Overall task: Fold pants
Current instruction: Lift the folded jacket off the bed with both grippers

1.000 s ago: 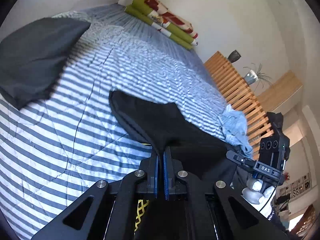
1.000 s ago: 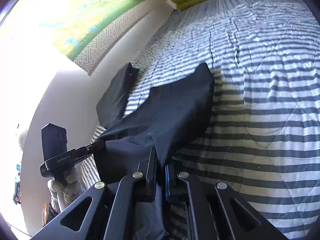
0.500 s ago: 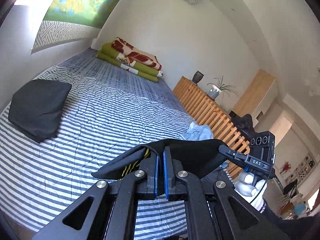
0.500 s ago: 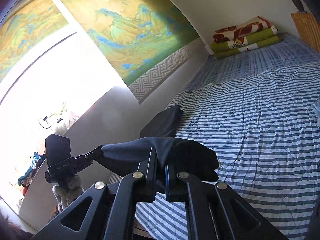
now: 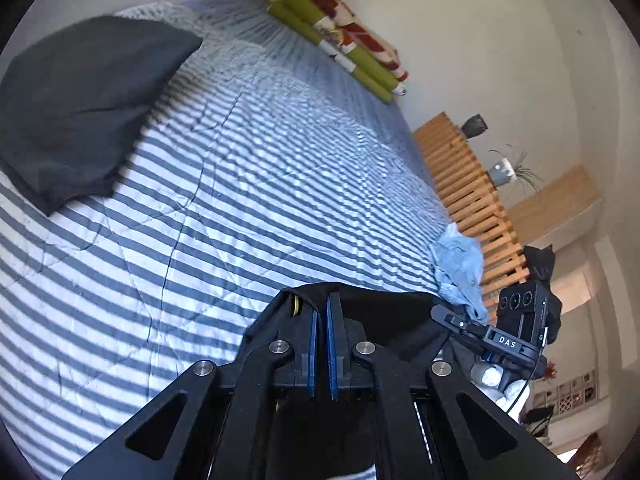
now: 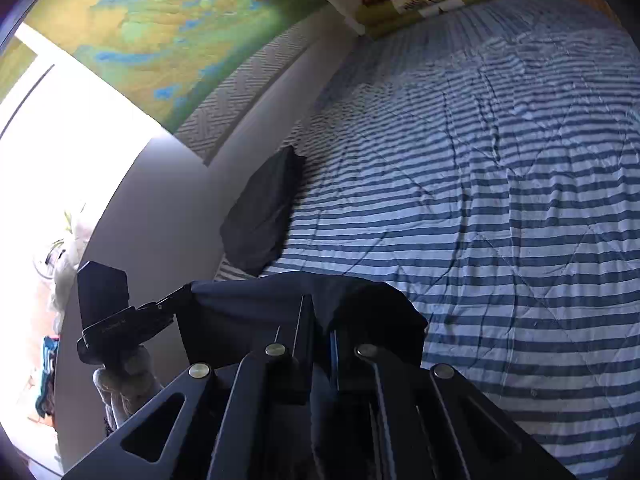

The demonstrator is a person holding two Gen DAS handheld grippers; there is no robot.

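Pants [image 5: 384, 320] of black cloth hang between the two grippers, stretched like a short band above the near edge of the bed [image 5: 248, 200]. In the left wrist view the left gripper [image 5: 321, 312] has its blue pads almost together, and the edge of the cloth lies pinched between them at about 6 o'clock of the picture; a small yellow mark shows in the fold just beside the left pad. From there the cloth runs toward 3 o'clock to the right gripper [image 5: 440, 314], whose tip is clamped on the other corner, with a white-gloved hand [image 5: 500, 380] under its black body. In the right wrist view the same is seen from the other side: the right gripper has its fingers closed on a bunch of the dark cloth, and the pants reach toward 9 o'clock to the left gripper. The bed has a cover with blue and white stripes, and it fills the middle of both views. A dark grey pillow [image 5: 80, 108] lies on it at 10 o'clock in the left view, well apart from the pants. Rolled green and red blankets [image 5: 344, 44] lie at the far end, at 12 o'clock. A light blue garment [image 5: 460, 268] lies crumpled at the bed edge near 3 o'clock, just beside a wooden slatted cabinet [image 5: 468, 192].
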